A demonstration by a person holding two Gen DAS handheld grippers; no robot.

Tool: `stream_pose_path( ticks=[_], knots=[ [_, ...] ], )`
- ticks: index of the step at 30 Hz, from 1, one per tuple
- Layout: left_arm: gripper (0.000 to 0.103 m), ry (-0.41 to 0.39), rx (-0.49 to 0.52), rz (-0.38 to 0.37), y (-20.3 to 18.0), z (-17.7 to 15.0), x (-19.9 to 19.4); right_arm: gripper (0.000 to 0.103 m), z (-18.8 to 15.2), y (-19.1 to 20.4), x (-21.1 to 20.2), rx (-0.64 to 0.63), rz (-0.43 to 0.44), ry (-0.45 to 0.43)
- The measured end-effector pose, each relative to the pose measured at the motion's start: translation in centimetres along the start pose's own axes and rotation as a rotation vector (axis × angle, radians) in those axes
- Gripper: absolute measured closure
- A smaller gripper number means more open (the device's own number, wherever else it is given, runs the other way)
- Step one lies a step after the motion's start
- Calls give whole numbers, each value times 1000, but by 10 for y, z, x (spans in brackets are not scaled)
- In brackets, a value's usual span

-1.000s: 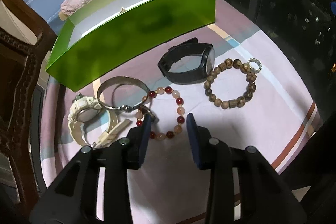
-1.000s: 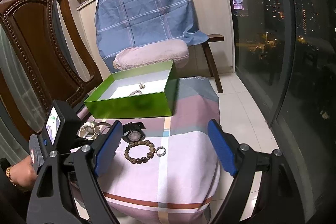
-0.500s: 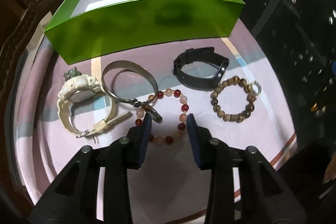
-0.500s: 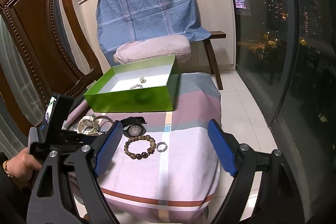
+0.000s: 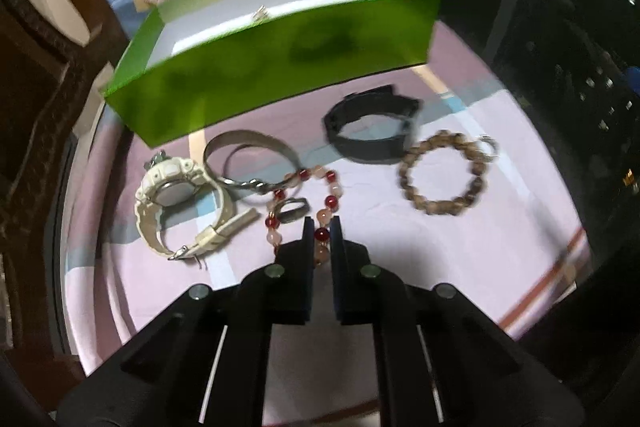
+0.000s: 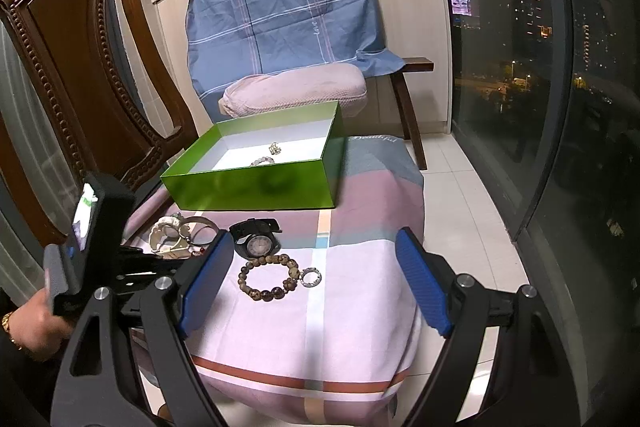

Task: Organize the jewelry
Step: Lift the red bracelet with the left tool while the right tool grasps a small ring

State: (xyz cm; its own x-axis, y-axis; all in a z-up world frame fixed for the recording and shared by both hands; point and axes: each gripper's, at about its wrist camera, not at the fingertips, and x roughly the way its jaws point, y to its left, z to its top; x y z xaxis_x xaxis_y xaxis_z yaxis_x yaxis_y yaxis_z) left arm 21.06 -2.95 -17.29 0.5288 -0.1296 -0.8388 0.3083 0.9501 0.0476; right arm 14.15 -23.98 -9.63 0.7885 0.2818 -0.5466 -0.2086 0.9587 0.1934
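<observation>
My left gripper (image 5: 321, 227) is shut on the red and peach bead bracelet (image 5: 330, 202), pinching its near side on the cloth. Around it lie a white watch (image 5: 172, 193), a silver bangle (image 5: 248, 143), a black watch (image 5: 370, 131) and a brown bead bracelet (image 5: 440, 173) with a small ring. The green box (image 5: 280, 67) stands behind them, with small jewelry inside. My right gripper (image 6: 316, 283) is open and empty, held above the near table edge. The brown bead bracelet (image 6: 272, 277), black watch (image 6: 258, 239) and green box (image 6: 256, 183) show in its view.
A carved wooden chair (image 6: 80, 75) stands at the left. A blue checked cloth (image 6: 280, 7) and a pink cushion (image 6: 296, 91) are behind the box. A glass wall (image 6: 540, 67) runs along the right. The table is covered by a pink striped cloth (image 6: 340, 327).
My left gripper's fingers have closed from open onto the red and peach bracelet and moved slightly forward. The right gripper stays open, drifted slightly closer.
</observation>
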Motion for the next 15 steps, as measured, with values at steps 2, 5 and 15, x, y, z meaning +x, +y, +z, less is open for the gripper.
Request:
stream_pose_path(
  ticks=[2,5,15],
  knots=[
    [95,-25,9,-9,-3,0,-9,22,0,0,0,2,-2,0],
    [95,-83,-9,-33,0,1,-28,22,0,-1,1,6,-4,1],
    [96,-265,-183,-209,36,7,-92,22,-7,18,14,-32,59,33]
  ],
)
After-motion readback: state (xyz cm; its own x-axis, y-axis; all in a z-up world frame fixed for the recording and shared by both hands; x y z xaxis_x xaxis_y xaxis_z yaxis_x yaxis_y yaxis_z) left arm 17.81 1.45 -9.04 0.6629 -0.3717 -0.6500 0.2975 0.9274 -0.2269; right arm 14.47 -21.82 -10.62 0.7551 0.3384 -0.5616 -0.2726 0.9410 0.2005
